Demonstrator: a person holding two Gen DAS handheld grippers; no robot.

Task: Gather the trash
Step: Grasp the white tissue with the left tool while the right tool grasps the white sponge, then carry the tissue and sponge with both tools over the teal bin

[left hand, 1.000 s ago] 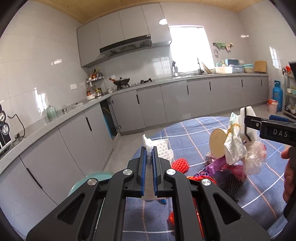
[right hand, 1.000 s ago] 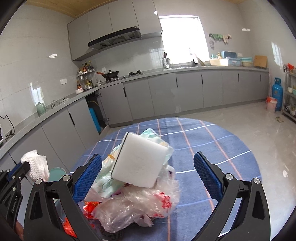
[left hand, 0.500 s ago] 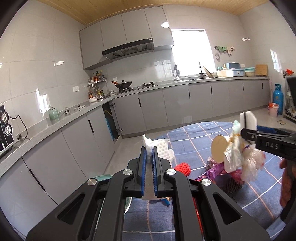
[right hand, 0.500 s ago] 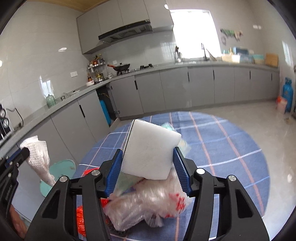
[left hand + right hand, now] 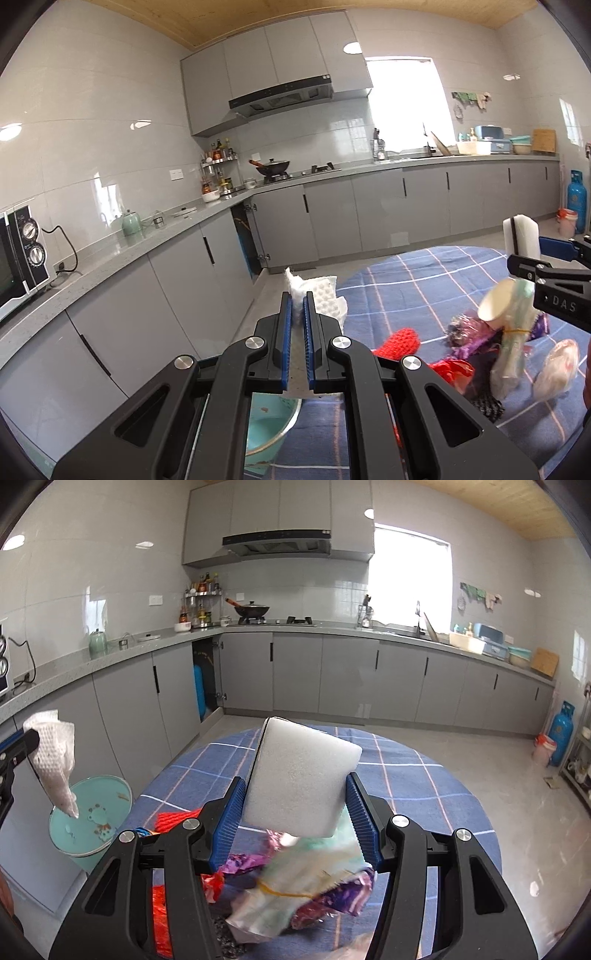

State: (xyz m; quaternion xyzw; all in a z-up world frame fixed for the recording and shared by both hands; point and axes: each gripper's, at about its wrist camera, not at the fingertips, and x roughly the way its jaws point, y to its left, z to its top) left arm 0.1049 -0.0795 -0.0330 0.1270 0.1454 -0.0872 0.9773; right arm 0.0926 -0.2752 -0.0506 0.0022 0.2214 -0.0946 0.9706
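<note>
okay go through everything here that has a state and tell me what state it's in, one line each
Left gripper: shut on paper towel, held above bin.
Right gripper: shut on foam block, lifted off trash pile.
Bin: open.
Corner cabinet door: open.

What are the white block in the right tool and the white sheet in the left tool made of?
White block: likely foam or sponge; matte, fine-grained face, rounded corners, thick slab clamped by the right tool.
White sheet: probably paper towel or foam wrap; dimpled texture, limp, crumpled drape from the left tool. The look leaves it open which.
</note>
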